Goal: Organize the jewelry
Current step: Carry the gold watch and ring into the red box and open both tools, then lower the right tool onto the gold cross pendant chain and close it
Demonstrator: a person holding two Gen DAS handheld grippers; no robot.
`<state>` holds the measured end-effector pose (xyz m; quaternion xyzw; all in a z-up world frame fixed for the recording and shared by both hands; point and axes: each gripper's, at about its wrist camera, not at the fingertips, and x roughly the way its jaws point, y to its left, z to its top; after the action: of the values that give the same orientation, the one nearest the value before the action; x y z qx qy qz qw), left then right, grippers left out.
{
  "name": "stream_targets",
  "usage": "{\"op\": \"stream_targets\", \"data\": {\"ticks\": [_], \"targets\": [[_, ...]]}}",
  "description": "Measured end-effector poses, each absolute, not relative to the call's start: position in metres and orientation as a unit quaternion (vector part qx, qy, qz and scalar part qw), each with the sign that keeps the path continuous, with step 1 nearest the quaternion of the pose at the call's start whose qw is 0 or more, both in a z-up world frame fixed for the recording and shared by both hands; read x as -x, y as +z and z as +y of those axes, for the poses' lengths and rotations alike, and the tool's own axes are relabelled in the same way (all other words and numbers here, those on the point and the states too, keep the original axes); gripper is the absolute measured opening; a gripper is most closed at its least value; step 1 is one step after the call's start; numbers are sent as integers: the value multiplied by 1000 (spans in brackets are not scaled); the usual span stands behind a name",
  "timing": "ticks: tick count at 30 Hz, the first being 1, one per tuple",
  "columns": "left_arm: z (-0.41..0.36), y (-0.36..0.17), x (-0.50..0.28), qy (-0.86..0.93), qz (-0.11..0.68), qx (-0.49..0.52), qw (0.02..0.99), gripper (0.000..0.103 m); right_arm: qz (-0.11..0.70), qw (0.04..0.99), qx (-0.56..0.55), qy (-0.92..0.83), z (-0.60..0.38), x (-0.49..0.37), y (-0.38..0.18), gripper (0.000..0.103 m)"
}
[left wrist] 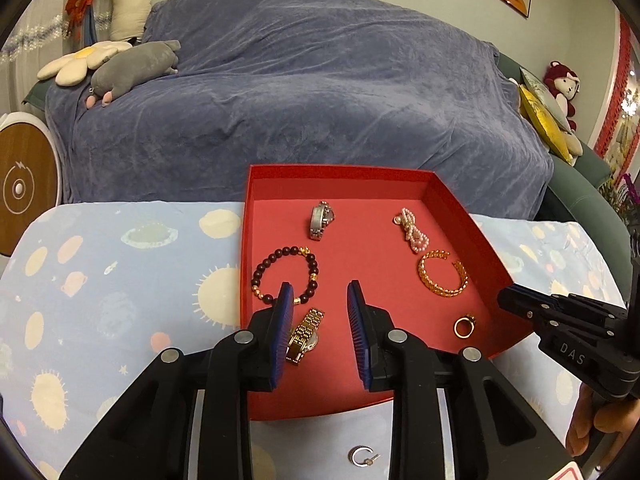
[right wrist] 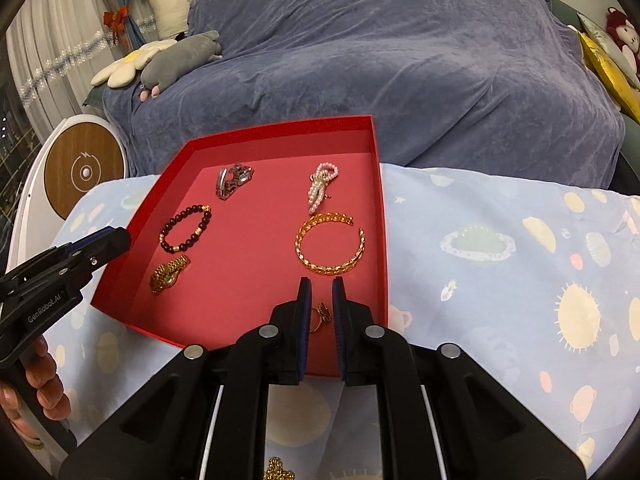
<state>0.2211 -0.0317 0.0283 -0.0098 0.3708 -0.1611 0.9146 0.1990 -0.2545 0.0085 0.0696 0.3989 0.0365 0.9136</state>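
Note:
A red tray (left wrist: 256, 176) lies on the planet-print cloth. It holds a silver watch (left wrist: 321, 220), a dark bead bracelet (left wrist: 312, 264), a gold watch (left wrist: 306, 336), a pearl piece (left wrist: 412, 234), a gold bangle (left wrist: 442, 274) and a gold ring (left wrist: 464, 325). My left gripper (left wrist: 320, 286) is open over the tray's near part, with the gold watch lying loose beside its left finger. My right gripper (right wrist: 322, 280) hangs above the ring (right wrist: 320, 314) with a narrow gap between its pads; the ring rests on the tray floor, untouched.
A silver hoop earring (left wrist: 362, 457) lies on the cloth in front of the tray, and a gold chain (right wrist: 278, 472) shows at the bottom edge. A blue-covered sofa (left wrist: 304, 92) with plush toys stands behind. A round wood-topped device (left wrist: 24, 184) is at the left.

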Motion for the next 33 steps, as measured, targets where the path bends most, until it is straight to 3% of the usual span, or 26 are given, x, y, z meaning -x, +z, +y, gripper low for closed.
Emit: {"op": "stream_targets", "data": {"ticks": [2,6,11,13,19,33], "targets": [[-23,42,-217,-160,365,25,917,27,388,918,-71,38,-258,-187,23,12],[-3,69,-201,-151,353,50,922,32,368,927,-65,31,-265,-153,48,28],[17,88,-161,-145,346,39,926,36,363,927,-93,31,-275,-108,55,28],[28,82,-138,-140,350,41,925,41,370,923,-101,29,-276,-93,50,28],[47,52,-103,-121,397,62,908,41,393,912,-107,40,-258,-60,29,28],[17,15,-97,-152,422,26,894,41,464,881,-66,57,-217,-85,-38,28]]}}
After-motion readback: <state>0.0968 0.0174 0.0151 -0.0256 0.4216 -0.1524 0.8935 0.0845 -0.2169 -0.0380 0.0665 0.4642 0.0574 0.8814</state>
